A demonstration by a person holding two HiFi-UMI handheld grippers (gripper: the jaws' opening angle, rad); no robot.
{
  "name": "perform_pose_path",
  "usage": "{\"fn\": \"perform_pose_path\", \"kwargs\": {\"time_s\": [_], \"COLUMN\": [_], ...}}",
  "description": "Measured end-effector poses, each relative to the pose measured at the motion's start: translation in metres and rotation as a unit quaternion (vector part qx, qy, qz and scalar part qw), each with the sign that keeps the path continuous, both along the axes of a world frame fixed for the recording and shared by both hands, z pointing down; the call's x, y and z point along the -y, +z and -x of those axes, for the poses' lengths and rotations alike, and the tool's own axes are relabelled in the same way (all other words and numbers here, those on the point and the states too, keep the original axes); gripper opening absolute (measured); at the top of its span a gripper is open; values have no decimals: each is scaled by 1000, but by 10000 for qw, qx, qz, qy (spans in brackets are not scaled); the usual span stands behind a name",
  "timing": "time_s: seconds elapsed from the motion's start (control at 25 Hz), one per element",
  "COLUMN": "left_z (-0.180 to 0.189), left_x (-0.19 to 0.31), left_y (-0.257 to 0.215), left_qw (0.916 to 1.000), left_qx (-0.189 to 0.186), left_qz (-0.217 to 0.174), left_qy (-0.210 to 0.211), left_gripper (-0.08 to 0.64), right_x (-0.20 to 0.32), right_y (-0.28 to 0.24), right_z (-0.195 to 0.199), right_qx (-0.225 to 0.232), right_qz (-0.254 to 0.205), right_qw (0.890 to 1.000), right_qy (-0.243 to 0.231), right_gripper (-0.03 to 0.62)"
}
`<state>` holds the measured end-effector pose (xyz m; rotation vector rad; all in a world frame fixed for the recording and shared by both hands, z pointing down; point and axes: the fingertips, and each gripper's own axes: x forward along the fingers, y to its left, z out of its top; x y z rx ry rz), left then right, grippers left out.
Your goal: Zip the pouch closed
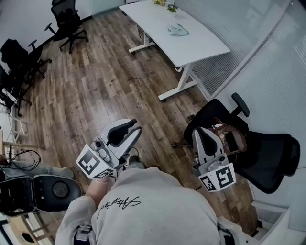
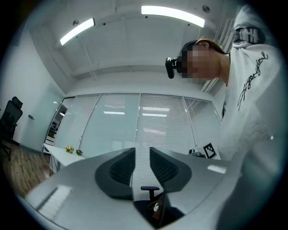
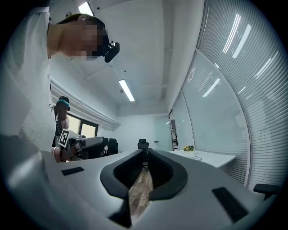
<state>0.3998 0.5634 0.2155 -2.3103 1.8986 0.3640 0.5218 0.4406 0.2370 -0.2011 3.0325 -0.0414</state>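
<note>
Brown pouch point(image 1: 231, 137) is lying on the black chair point(image 1: 270, 155), partly hiding behind my right tongs point(image 1: 202, 131); its zip is too small to read. Right tongs are pinching together, empty. Left tongs point(image 1: 135, 126) are standing slightly apart, empty.

Desk point(image 1: 201, 45) stands across the room beside the glass wall point(image 1: 267, 57); a small item point(image 1: 178, 30) lies on it, plants point(image 1: 165, 4) at its far end. Office chair point(image 1: 267, 153) to the right of the person point(image 1: 143, 206), a bag point(image 1: 233, 136) on its seat, just beyond the right gripper point(image 1: 204, 131). Further chairs point(image 1: 67, 21) far left.
</note>
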Motion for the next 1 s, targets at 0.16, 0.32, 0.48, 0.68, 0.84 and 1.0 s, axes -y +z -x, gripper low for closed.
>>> {"fn": "perform_pose_path", "kwargs": {"time_s": [0.16,0.32,0.48,0.68,0.84,1.0], "left_z": [4,5,5,-3,-4,3], "left_x": [4,4,2,5,6,8], "left_y": [1,4,6,7,11,15], "left_qw": [9989,9974,9964,9959,9952,9943], "left_qx": [-159,-161,-132,-72,-109,-174], "left_qz": [-63,34,94,141,191,217], "left_qy": [-436,-699,-835,-890,-956,-1031], "left_gripper": [299,397,402,402,402,402], "right_x": [8,19,23,27,32,37], "right_y": [2,2,2,2,9,12], "right_z": [-9,-14,-17,-22,-21,-15], "right_qx": [52,107,172,190,148,114], "right_qz": [124,128,121,198,286,287], "right_qw": [9999,9995,9990,9990,9990,9991], "right_qy": [66,280,398,356,325,286], "right_gripper": [168,329,368,373,374,374]}}
